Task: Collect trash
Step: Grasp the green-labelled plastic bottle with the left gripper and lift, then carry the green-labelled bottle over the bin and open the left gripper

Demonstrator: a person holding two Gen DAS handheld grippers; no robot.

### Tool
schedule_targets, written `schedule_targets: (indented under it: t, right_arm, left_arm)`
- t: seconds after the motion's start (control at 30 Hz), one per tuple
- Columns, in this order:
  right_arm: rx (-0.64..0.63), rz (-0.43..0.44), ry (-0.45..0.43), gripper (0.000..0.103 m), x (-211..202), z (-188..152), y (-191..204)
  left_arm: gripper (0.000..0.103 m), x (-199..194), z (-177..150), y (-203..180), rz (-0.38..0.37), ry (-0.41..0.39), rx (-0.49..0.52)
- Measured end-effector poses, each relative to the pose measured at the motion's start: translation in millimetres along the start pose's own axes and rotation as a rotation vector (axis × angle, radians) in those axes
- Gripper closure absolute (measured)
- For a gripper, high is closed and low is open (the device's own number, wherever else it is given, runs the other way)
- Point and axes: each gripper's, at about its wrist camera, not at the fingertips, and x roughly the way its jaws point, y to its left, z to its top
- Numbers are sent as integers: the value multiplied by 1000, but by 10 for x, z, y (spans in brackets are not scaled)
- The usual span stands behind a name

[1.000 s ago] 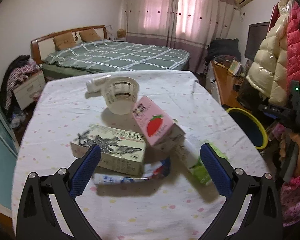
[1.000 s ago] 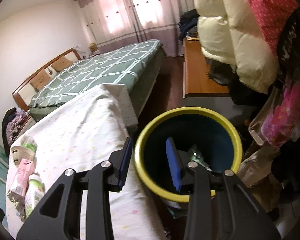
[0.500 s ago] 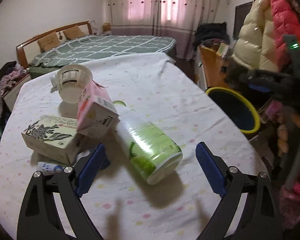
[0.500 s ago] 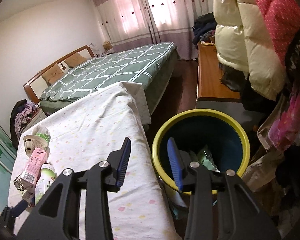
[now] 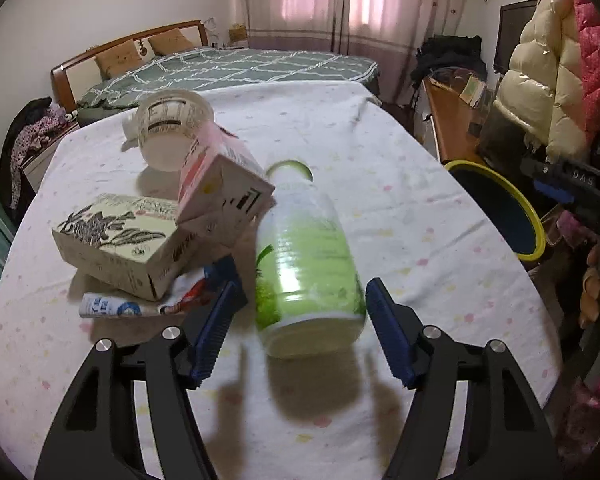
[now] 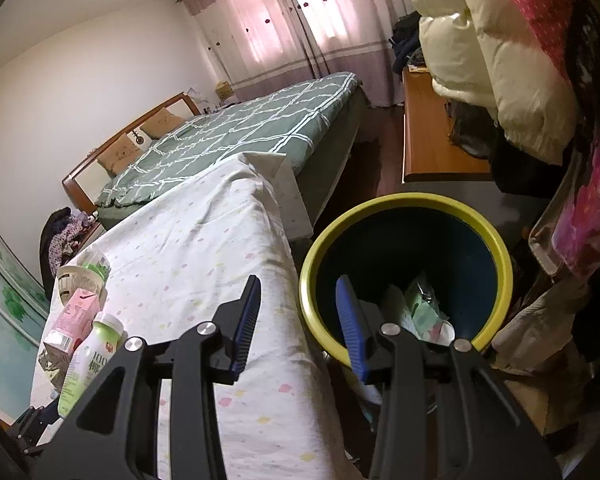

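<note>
Green-and-white plastic forms the bottle [image 5: 308, 256] that now lies on its side between the spread fingers of the left gripper [image 5: 296, 332], base toward the camera. Half a second ago the gap was much wider and the bottle lay ahead of the fingers; since then the gripper has been advanced and the fingers partly closed, so that the bottle is bracketed on both sides. No contact with either blue pad is evident, so the bottle is judged not yet gripped. The bottle rests on the cloth-covered surface [image 5: 400, 208], just beside a pink carton [image 5: 224, 188], a printed box [image 5: 116, 240] and a clear cup [image 5: 172, 132].

The right gripper [image 6: 296, 320] is held open and empty at the edge of the surface, one finger over the yellow-rimmed bin [image 6: 404, 276], in which some discarded items are already seen. Its position has shifted only slightly over the last second.

The change is taken to mean that closure on the bottle is the step in hand, with transfer to the bin to follow.
</note>
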Motion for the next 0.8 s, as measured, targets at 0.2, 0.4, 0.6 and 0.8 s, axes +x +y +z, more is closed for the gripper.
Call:
schedule_targets:
  t: [0.2, 0.4, 0.6, 0.8]
  right_arm:
    - [-9, -8, -13, 65, -55, 18, 13]
    - [-9, -18, -27, 65, -78, 50, 11]
    - [-18, -18, -18, 65, -48, 36, 29]
    - [-13, -17, -8, 65, -7, 35, 6]
  left_arm:
    - [38, 143, 9, -87, -12, 17, 36]
    - [49, 89, 31, -4, 2, -9, 32]
    - [50, -221, 143, 45, -25, -90, 60]
    - [51, -359, 402, 40, -69, -120, 78]
